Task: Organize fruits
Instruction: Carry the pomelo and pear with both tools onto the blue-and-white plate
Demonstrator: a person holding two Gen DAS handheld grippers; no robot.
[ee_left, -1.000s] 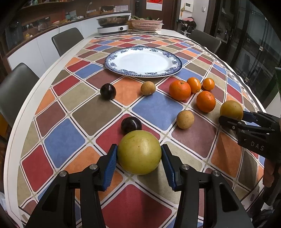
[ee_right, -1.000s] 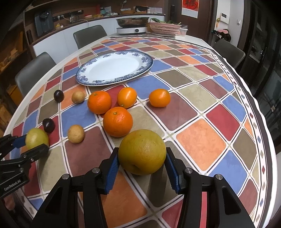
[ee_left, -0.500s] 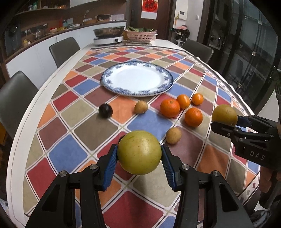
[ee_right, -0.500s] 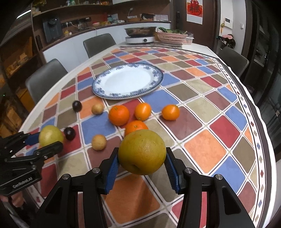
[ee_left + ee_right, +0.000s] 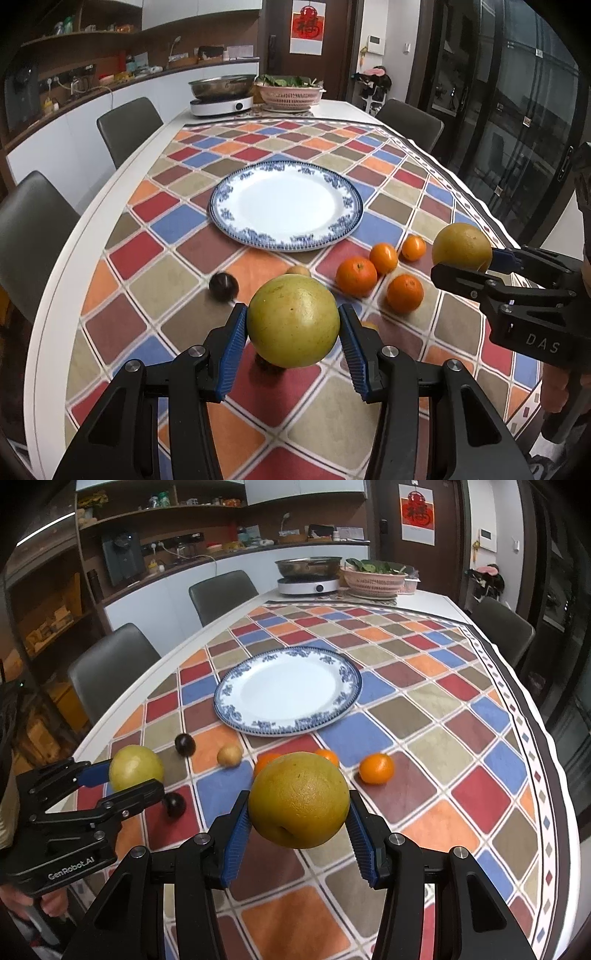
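Fruits lie scattered on the tabletop, which wears a checked cloth of many colours. Two big ones are off the surface.

Left tool: blue pads pressed against a large yellow-green fruit, one on each side, held clear above the cloth. Its shadow falls below it.

Right tool: pads clamped on a large yellow-orange fruit, also held in the air. Dimple of the fruit faces down and toward the camera.

Each tool shows in the other's view, out to the side, fruit gripped at its tip.

Beyond both tools, well apart: a white plate with a blue patterned rim, nothing on it.

Between the tools and the plate, on the cloth: four oranges in a loose cluster, ahead and to the right of the left tool. One small tan fruit ahead of the right tool, to its left. A dark plum just ahead-left of the left tool; a second dark plum just beside the left tool's fingers in the right wrist view.

Far end of the tabletop: a steel pan on a white cooker, a pink basket of greens beside it. Grey chairs around the edges.
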